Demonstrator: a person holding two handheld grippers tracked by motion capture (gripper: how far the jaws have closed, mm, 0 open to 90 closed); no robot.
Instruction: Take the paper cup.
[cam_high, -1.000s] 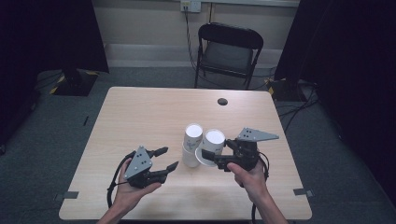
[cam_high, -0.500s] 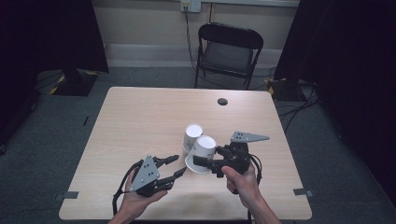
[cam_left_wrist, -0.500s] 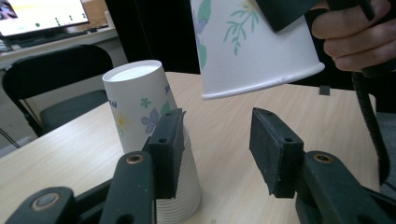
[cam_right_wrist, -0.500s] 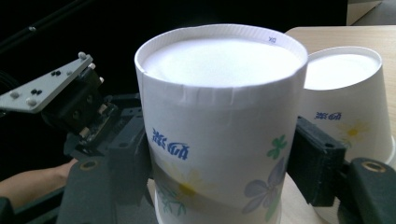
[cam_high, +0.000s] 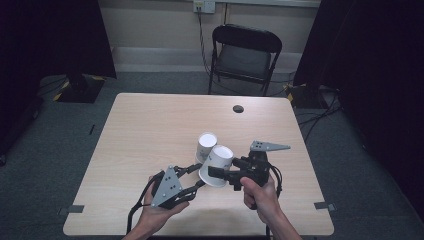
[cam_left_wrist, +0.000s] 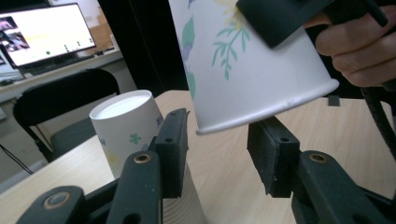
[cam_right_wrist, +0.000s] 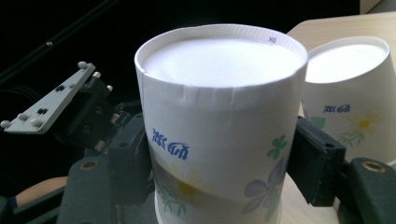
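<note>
Paper cup (cam_right_wrist: 219, 126), blue unreadable logo, floral print

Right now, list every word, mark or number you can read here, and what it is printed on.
"X6" or similar: tiny print on the held cup's bottom rim, too small to be sure.
Blue stylised mark on the held cup's side: not legible.
Same blue mark on the second cup: not legible.
Monitor text: blurred.

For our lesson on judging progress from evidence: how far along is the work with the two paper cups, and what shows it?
Done: the right gripper is shut on one upside-down paper cup and holds it tilted above the table. In hand: the left gripper sits at that cup's rim, its jaws just closing with the rim between them but not yet pressing. Left: probably taking the cup over; the second cup stands untouched, upside down.
</note>
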